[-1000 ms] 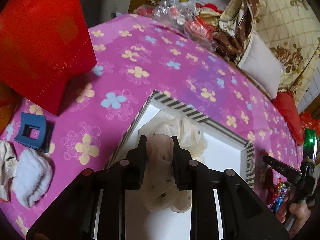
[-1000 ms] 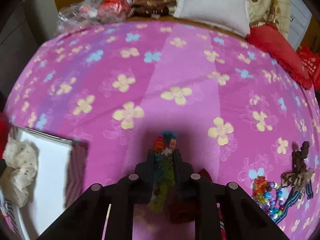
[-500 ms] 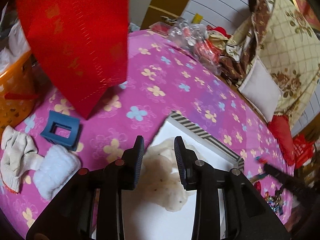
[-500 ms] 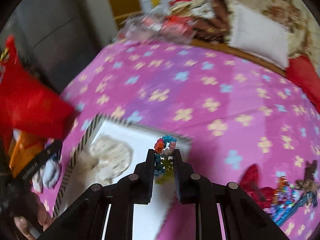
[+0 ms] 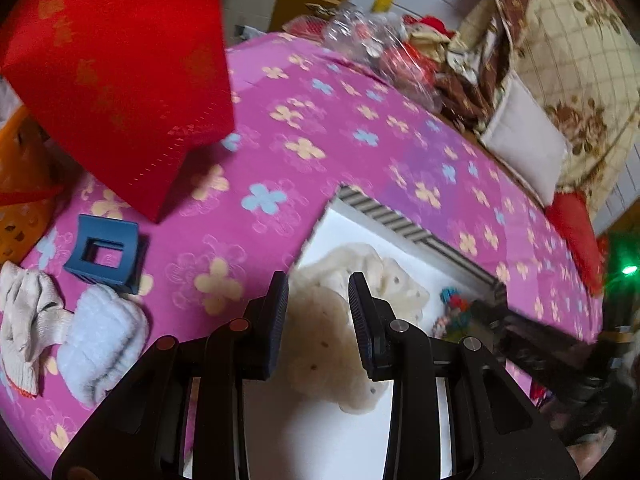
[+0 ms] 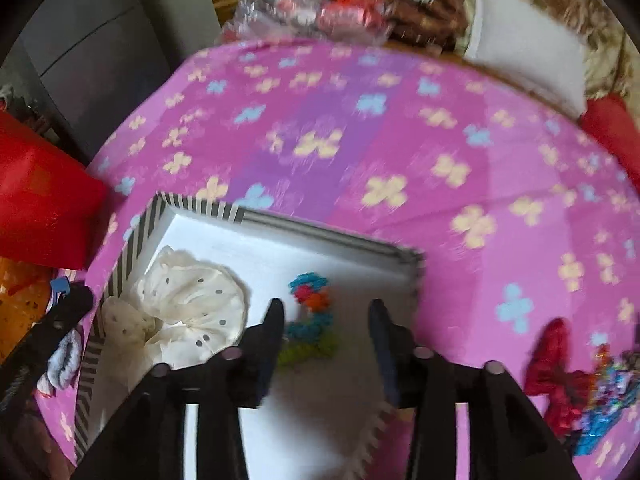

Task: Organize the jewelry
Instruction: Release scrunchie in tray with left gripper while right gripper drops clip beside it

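The right gripper [image 6: 326, 316] has its jaws opening, and the multicoloured bead bracelet [image 6: 310, 320] lies loose between them on the white floor of the striped box [image 6: 200, 204]. The left gripper [image 5: 318, 312] hangs part-open and empty over the cream dotted scrunchie [image 5: 340, 344], which lies in the same box at nine o'clock from the bracelet. On the pink flowered cloth [image 6: 400, 140], a red bow [image 6: 556, 376] lies at three o'clock and a blue claw clip [image 5: 106, 252] at nine o'clock of the box.

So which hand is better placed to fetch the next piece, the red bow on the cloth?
Probably the right. The red bow lies just right of the right tool, whose jaws are opening over the box. The left tool hangs over the cream scrunchie.
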A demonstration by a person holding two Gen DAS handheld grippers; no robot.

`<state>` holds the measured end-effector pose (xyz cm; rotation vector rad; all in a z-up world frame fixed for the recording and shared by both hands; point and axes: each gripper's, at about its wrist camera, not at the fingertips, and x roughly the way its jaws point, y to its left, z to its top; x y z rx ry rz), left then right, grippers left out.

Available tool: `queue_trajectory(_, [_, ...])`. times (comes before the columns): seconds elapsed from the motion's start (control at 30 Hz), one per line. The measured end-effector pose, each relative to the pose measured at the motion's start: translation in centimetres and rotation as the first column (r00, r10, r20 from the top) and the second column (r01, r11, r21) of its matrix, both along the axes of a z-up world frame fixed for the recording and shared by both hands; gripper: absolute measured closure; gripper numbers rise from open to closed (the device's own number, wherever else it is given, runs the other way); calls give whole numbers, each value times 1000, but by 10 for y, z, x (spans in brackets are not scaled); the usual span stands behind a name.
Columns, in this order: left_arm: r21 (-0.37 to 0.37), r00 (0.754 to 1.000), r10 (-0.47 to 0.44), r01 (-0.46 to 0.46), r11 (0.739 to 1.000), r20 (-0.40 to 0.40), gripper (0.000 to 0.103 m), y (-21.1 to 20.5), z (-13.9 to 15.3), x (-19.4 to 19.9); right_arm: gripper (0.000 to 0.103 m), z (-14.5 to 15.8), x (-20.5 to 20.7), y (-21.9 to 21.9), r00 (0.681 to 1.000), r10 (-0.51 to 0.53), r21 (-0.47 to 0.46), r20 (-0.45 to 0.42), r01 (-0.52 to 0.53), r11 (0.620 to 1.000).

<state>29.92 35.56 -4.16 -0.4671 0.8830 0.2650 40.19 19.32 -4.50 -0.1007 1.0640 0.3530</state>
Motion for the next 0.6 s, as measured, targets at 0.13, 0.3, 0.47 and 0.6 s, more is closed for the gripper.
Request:
queue_trajectory(0.13, [44, 997, -67, 69, 997, -38, 73, -20, -3, 1, 55, 17, -40, -28, 996, -23, -29, 87, 26, 999])
queue_trajectory(0.3, [45, 995, -90, 92, 995, -47, 73, -36, -10, 4, 55, 22, -117, -82, 984, -97, 36, 149, 93, 995])
queue_trajectory(0.47, [119, 996, -83, 86, 989, -35, 73, -53, -10, -3, 55, 25, -192, -140, 942, -161, -40, 295, 180, 983])
queue_trajectory(0.6, [133, 994, -105, 106, 985, -17, 73, -70, 1, -16, 55, 19, -227, -196, 925, -211, -92, 316, 251, 964])
